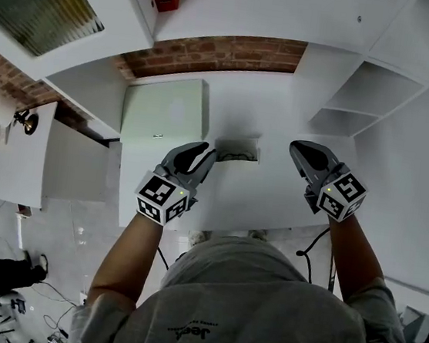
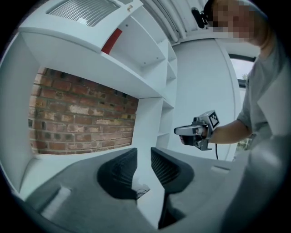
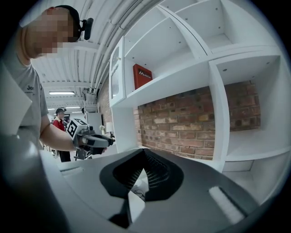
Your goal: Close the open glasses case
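On the white desk (image 1: pixel 262 196), the glasses case (image 1: pixel 238 148) lies between 2 grippers, seemingly open. The left gripper (image 1: pixel 201 153) has fingers apart, empty; the right gripper (image 1: pixel 302 149) has fingers together. Closing looks pending: the lid needs pressing down.

Glasses case (image 1: pixel 238 148): small, pale grey-white. Open, with the lid up and a dark strip of interior along its near side. Lies on the white tabletop (image 1: pixel 261 200), about midway between back and front edges. Contents unclear.
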Demonstrator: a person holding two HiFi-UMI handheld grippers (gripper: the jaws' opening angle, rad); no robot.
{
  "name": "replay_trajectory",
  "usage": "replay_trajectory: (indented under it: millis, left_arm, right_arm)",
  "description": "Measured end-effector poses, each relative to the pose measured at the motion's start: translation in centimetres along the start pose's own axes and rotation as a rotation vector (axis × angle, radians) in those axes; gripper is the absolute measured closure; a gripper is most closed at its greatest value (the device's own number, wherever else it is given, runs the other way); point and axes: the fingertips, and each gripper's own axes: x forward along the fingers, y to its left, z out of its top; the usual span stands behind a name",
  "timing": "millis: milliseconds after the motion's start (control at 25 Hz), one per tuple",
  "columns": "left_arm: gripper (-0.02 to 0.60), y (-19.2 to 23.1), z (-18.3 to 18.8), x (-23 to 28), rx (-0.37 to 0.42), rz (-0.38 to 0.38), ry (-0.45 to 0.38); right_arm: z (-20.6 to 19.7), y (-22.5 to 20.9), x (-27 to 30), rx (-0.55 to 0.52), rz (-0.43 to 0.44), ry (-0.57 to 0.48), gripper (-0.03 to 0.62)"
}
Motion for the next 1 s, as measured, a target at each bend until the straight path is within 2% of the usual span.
replay_trajectory:
  millis: [120,240,400,520,800,1000]
  left_arm:
    - [0.393,-0.7,-0.6,0.7,0.009,-0.044,0.036]
    - [0.323,-1.2,-1.8,1.3,0.060,-0.071,0.103]
    - [0.292,-1.3,-3.1,2.4,0.157,-0.093,0.171]
    - [0.268,-1.1,-4.5,3.8,0.264,-0.117,0.235]
    - [0.221,0.0,-9.6,7.6,0.454,-0.180,0.412]
    - [0.201,1.8,-13.7,9.9,0.535,-0.193,0.522]
  right_arm:
    - [-0.3,-0.3,0.0,-0.001,0.005,0.008,0.585]
    - [-0.4,-0.4,-0.1,0.000,0.009,0.007,0.585]
    - [-0.9,-0.8,0.1,0.000,0.010,0.015,0.585]
    - [-1.7,-1.1,0.2,0.001,0.007,0.026,0.585]
    - [-3.8,-2.0,0.8,0.013,0.006,0.040,0.585]
    - [-5.8,-3.0,1.5,0.028,0.005,0.056,0.585]
